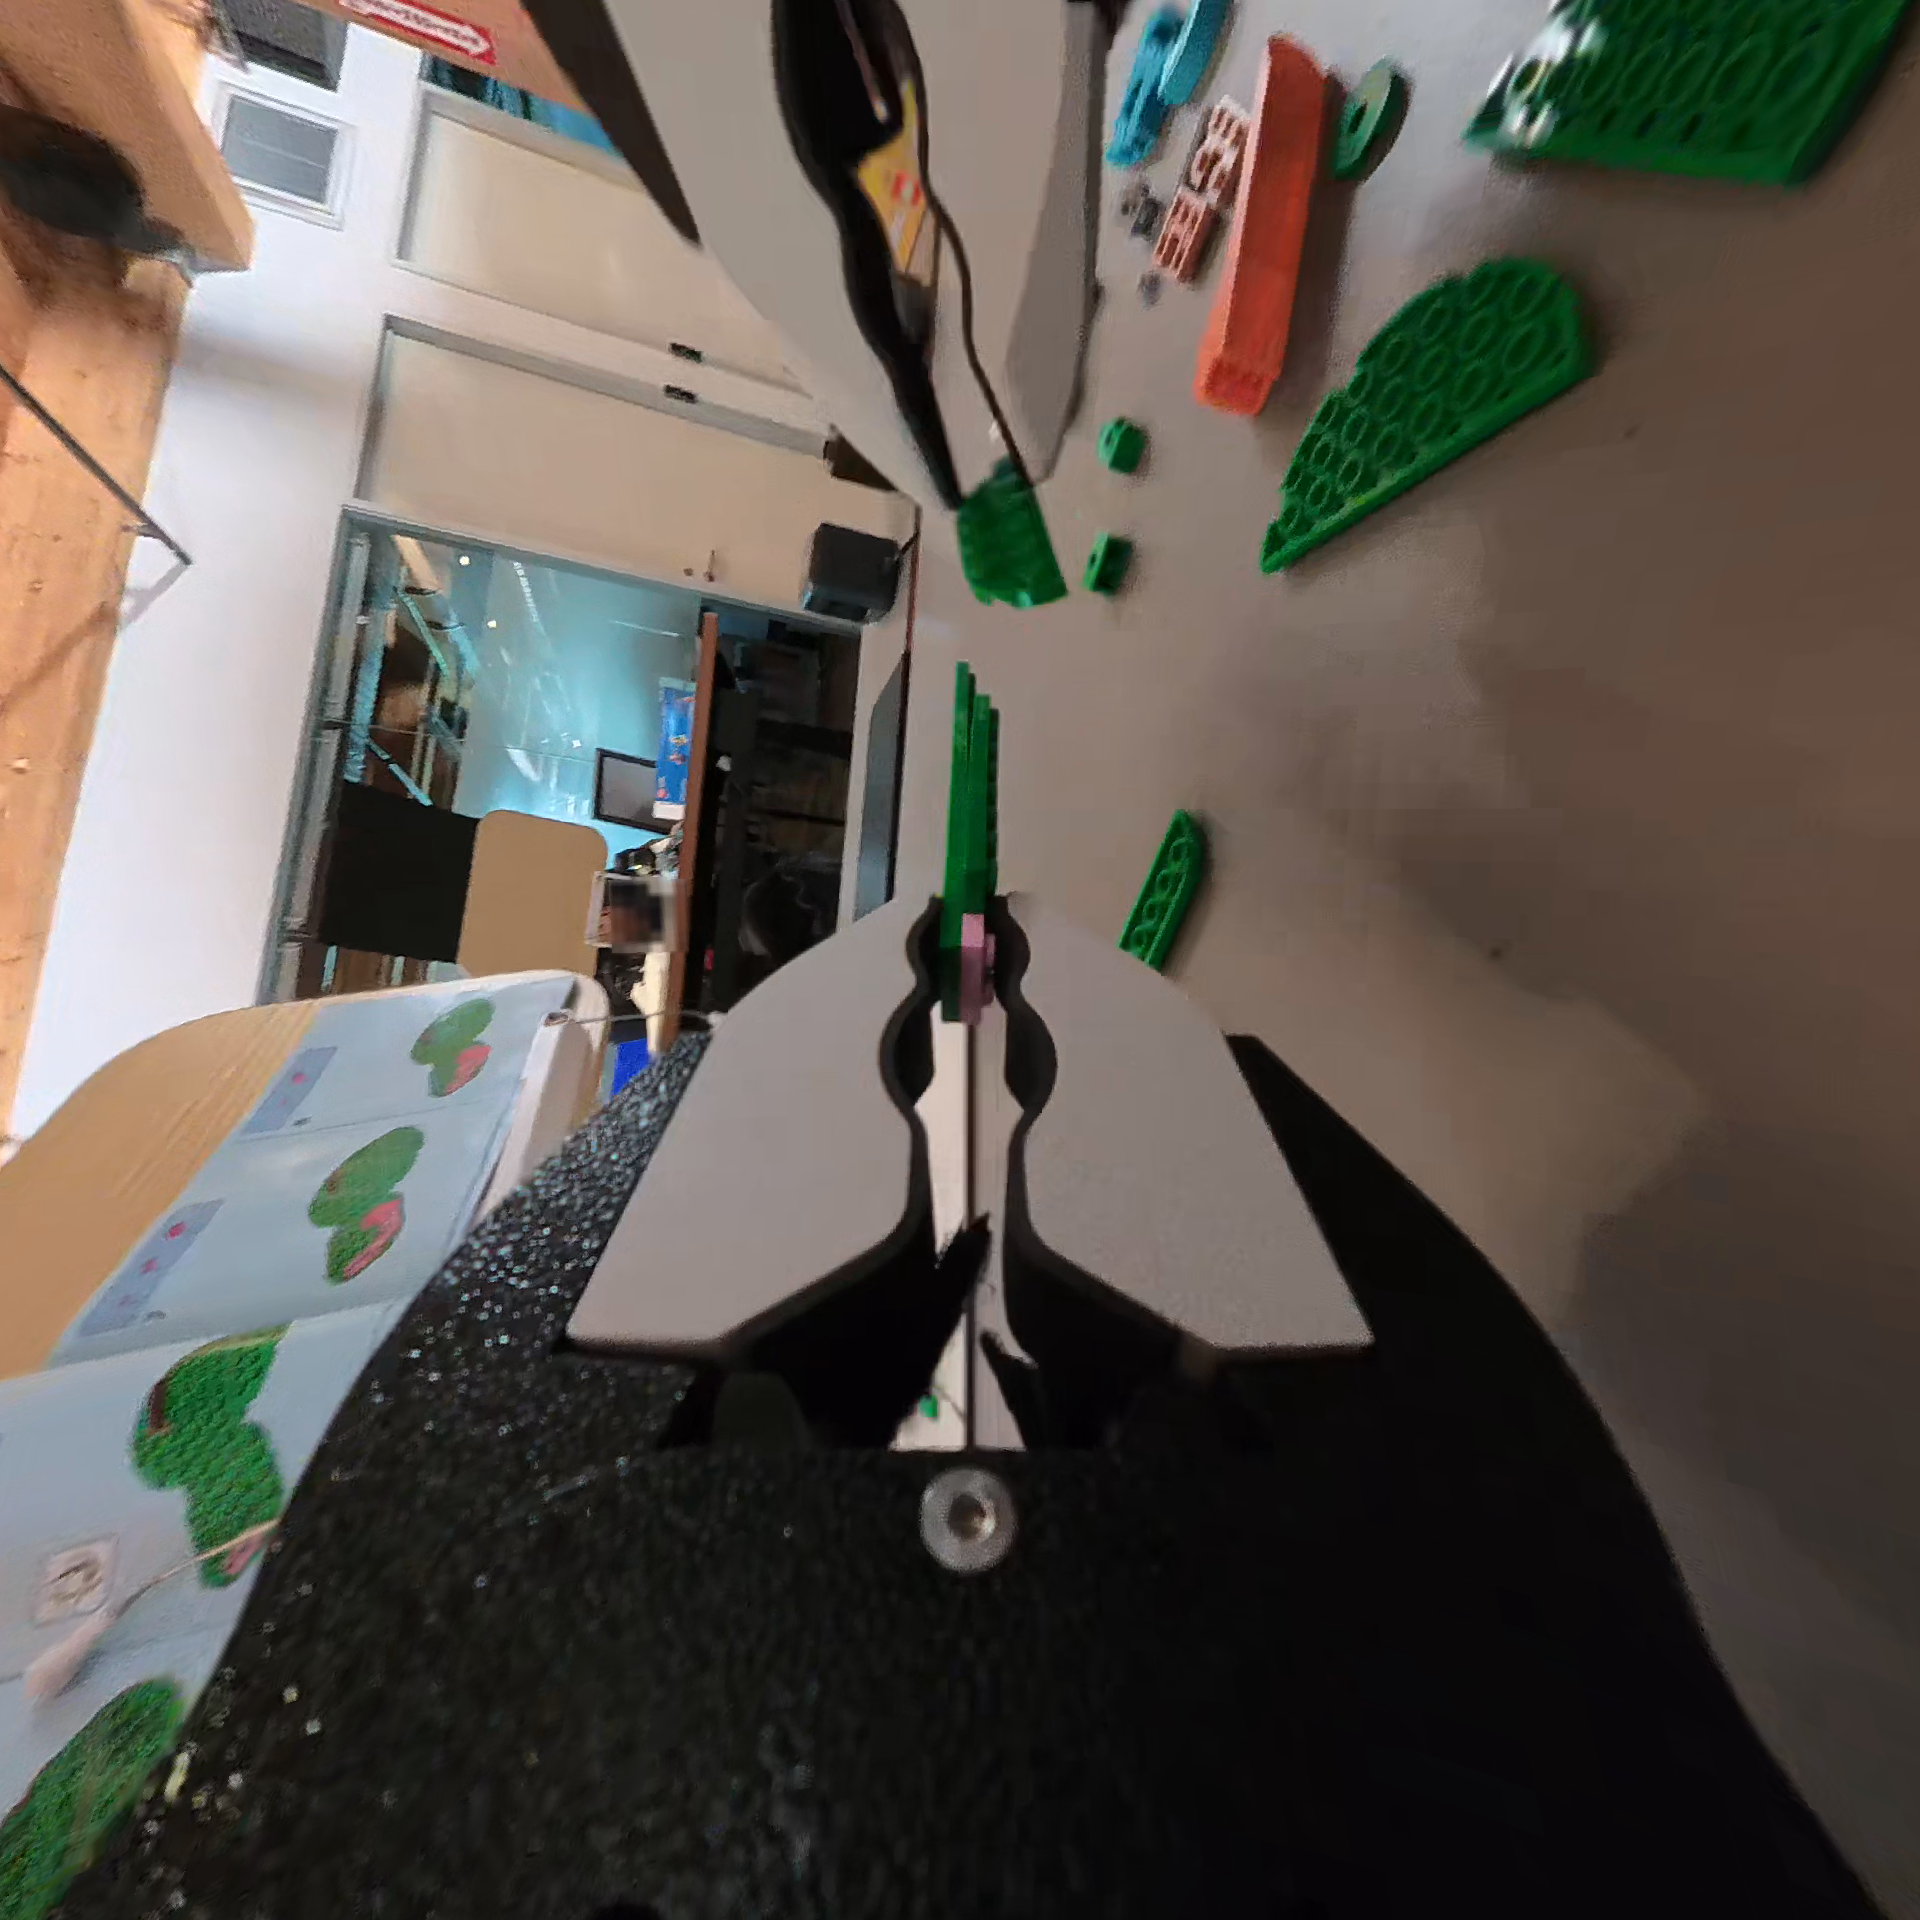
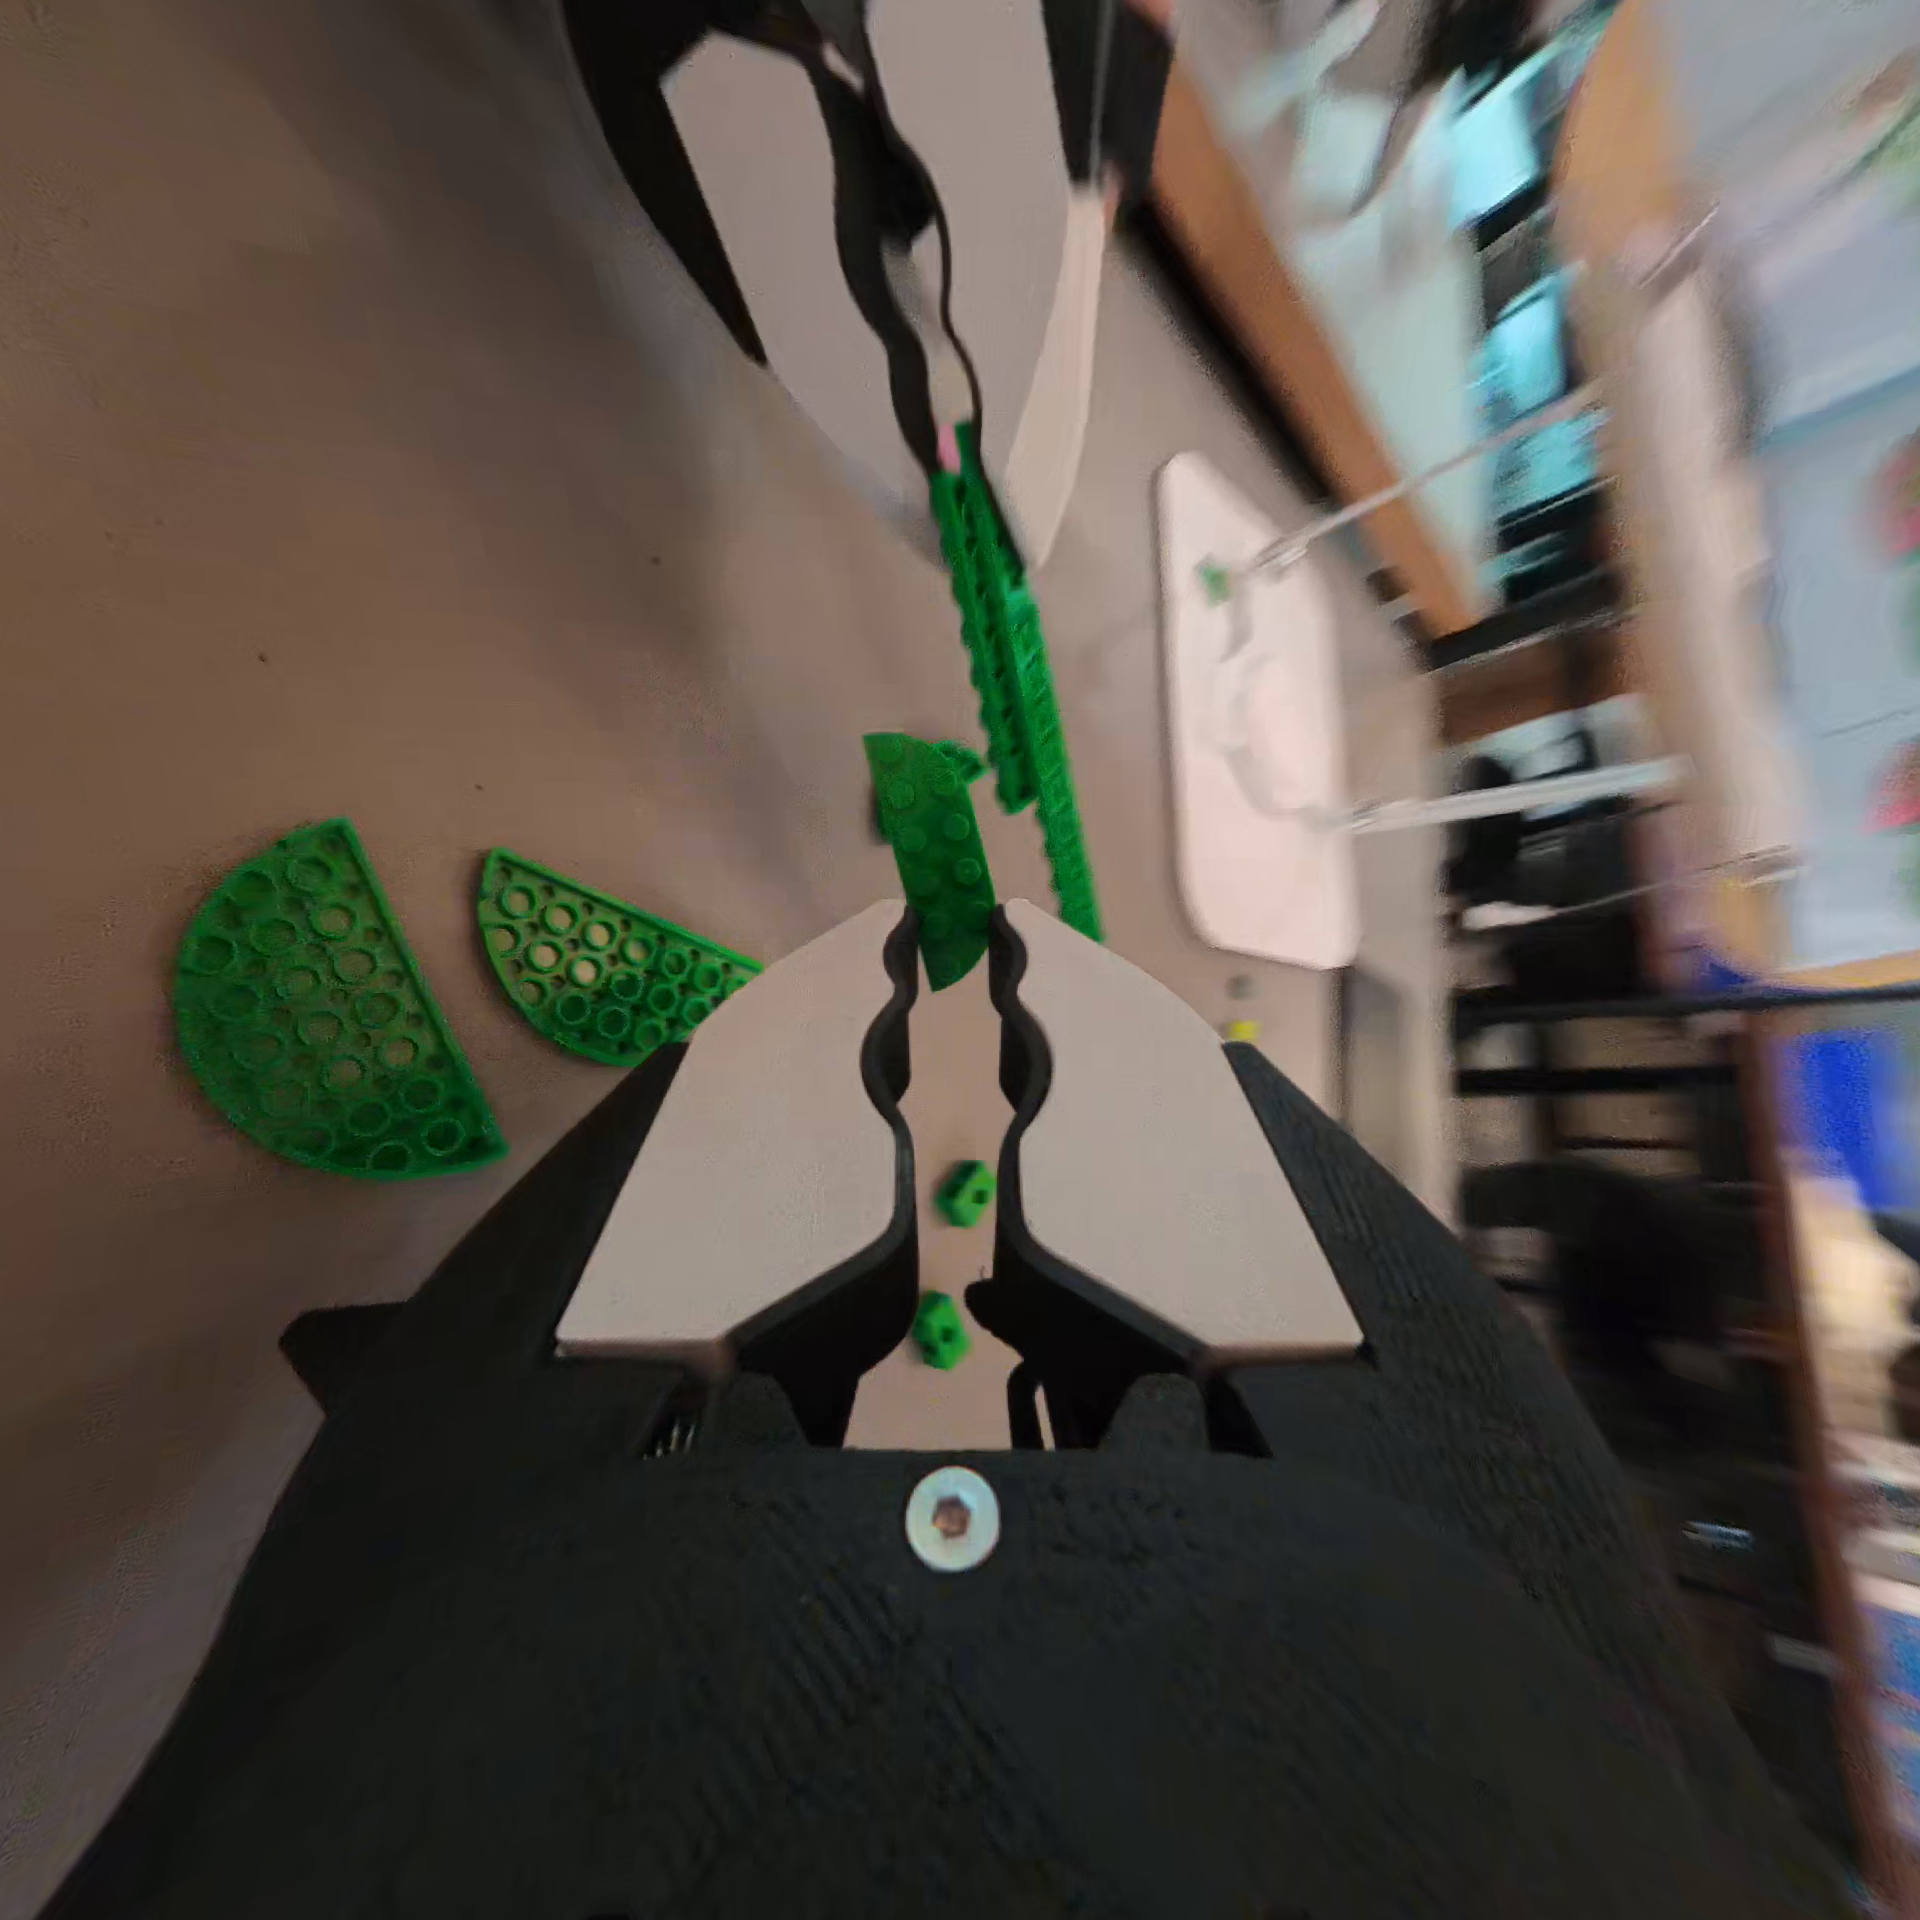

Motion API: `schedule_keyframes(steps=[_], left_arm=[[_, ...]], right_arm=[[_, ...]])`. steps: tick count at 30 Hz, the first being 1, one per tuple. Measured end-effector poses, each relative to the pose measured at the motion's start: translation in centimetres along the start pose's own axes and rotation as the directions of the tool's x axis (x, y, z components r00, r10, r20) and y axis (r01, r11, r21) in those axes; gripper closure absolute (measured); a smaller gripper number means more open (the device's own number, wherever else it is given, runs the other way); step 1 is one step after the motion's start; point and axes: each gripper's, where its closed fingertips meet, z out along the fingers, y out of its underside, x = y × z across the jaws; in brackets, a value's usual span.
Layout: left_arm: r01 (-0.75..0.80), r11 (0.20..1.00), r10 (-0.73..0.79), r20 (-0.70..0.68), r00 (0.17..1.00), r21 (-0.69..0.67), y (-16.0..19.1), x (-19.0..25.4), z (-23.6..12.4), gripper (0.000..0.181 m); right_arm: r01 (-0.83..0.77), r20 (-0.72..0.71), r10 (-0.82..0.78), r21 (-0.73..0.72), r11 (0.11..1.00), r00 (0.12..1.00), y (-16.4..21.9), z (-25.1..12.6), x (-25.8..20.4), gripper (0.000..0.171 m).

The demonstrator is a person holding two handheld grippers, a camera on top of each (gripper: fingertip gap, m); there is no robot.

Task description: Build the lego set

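In the left wrist view my left gripper [image 1: 971,925] is shut on a stack of green plates [image 1: 975,790] seen edge-on, with a small pink piece [image 1: 977,961] between the fingertips. The same stack [image 2: 1013,665] shows in the right wrist view, hanging from the left gripper [image 2: 951,436], tilted above the table. My right gripper [image 2: 951,920] is shut on a green half-round plate [image 2: 933,852], held close beside the stack's lower end. In the left wrist view the right gripper [image 1: 987,488] holds this plate [image 1: 1010,545] at the top.
On the grey table lie two green half-round plates [image 2: 312,997] [image 2: 592,966], two small green bricks [image 2: 966,1190] [image 2: 940,1340], an orange brick [image 1: 1262,229], blue pieces [image 1: 1164,73], a large green plate [image 1: 1683,83] and a small green plate [image 1: 1166,888]. An instruction booklet [image 1: 260,1195] stands to the left.
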Motion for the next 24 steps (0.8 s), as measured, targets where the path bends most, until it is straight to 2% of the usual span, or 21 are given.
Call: schedule_keyframes(steps=[1, 4, 7, 12, 15, 20, 24], left_arm=[[0.025, 0.999, -0.025, -0.017, 1.000, 0.021, -0.4, 0.2, 0.0, 0.173], [0.114, 0.991, -0.108, -0.081, 0.991, 0.075, -1.7, 0.6, 0.0, 0.173], [0.203, 0.972, -0.186, -0.135, 0.973, 0.122, -2.8, 0.8, 0.0, 0.173], [0.384, 0.908, -0.343, -0.230, 0.911, 0.167, -4.4, 1.3, 0.4, 0.173], [0.470, 0.867, -0.411, -0.295, 0.863, 0.167, -4.9, 1.5, 0.3, 0.173], [0.657, 0.735, -0.568, -0.378, 0.731, 0.167, -5.6, 0.6, 0.0, 0.173], [0.705, 0.688, -0.621, -0.364, 0.694, 0.171, -5.5, 0.1, 0.3, 0.173]], right_arm=[[0.090, -0.078, -0.090, -0.005, 0.996, 0.993, -0.4, -0.7, -0.1, 0.161], [0.312, -0.307, -0.321, -0.078, 0.947, 0.896, -1.5, -2.7, 0.1, 0.162], [0.368, -0.449, -0.386, -0.133, 0.920, 0.806, -2.1, -3.9, 0.3, 0.162], [0.376, -0.464, -0.459, -0.264, 0.888, 0.757, -1.3, -3.5, 0.6, 0.162], [0.372, -0.487, -0.461, -0.273, 0.887, 0.742, -2.2, -3.5, 0.8, 0.162], [0.334, -0.521, -0.455, -0.312, 0.889, 0.723, -3.1, -3.6, 1.7, 0.162], [0.307, -0.532, -0.447, -0.334, 0.891, 0.719, -3.6, -3.2, 2.0, 0.162]])
